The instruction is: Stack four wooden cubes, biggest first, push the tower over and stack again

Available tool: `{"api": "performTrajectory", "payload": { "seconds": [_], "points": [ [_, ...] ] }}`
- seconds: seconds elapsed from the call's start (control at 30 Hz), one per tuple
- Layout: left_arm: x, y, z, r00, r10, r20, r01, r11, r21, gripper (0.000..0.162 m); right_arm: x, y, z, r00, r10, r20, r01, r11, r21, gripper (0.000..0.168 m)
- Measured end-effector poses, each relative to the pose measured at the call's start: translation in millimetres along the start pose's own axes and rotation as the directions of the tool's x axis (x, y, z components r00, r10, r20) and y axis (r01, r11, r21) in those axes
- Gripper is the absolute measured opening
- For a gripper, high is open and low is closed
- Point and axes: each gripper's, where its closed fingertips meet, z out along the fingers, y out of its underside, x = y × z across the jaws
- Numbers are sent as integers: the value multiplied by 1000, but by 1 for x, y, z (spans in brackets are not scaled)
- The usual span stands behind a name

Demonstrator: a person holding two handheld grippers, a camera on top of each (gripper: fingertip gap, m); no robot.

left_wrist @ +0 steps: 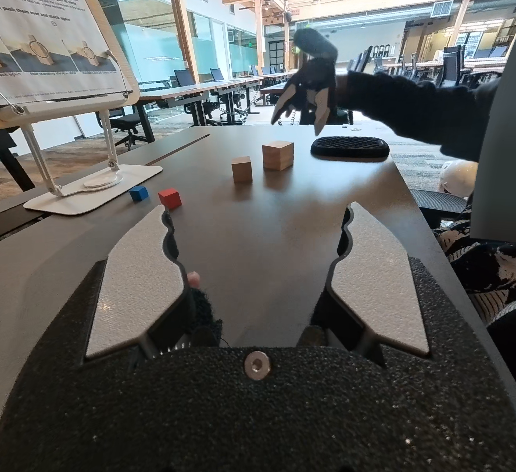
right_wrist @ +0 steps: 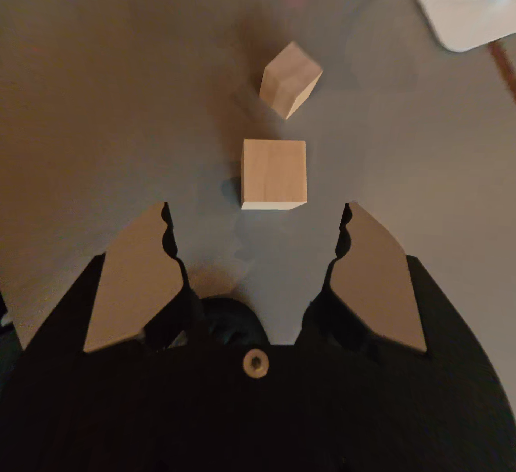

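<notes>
All four cubes sit apart on the table (left_wrist: 279, 235): large cube (left_wrist: 277, 155) farthest, medium cube (left_wrist: 241, 169) turned cornerwise, red cube (left_wrist: 169, 198) and blue cube (left_wrist: 138, 193) left. Right gripper (left_wrist: 297, 123) above, left gripper (left_wrist: 255, 210) near; both fingers spread, empty

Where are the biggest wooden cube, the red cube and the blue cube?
biggest wooden cube (left_wrist: 277, 156): left wrist view, front face.
red cube (left_wrist: 169, 198): left wrist view, near its top edge.
blue cube (left_wrist: 138, 193): left wrist view, middle of the cube.
</notes>
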Motion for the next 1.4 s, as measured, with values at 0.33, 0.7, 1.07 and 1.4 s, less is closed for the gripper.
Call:
{"api": "performTrajectory", "payload": {
  "seconds": [0.33,0.7,1.07,1.4],
  "points": [
    [1,1,1,1000,3,-1,-3,1000,-9,113,8,9,47,995,-19,102,54,935,-352,90],
    [0,2,1,1000,1,2,-1,1000,-13,113,2,-35,38,976,-172,131,208,912,-353,58],
    [1,3,2,1000,7,-1,-7,1000,-24,114,-77,-183,83,858,-433,277,484,862,-151,58],
    [2,4,3,1000,11,-2,-11,999,-32,115,-101,-178,139,805,-470,362,546,825,-146,58]
  ]
}}
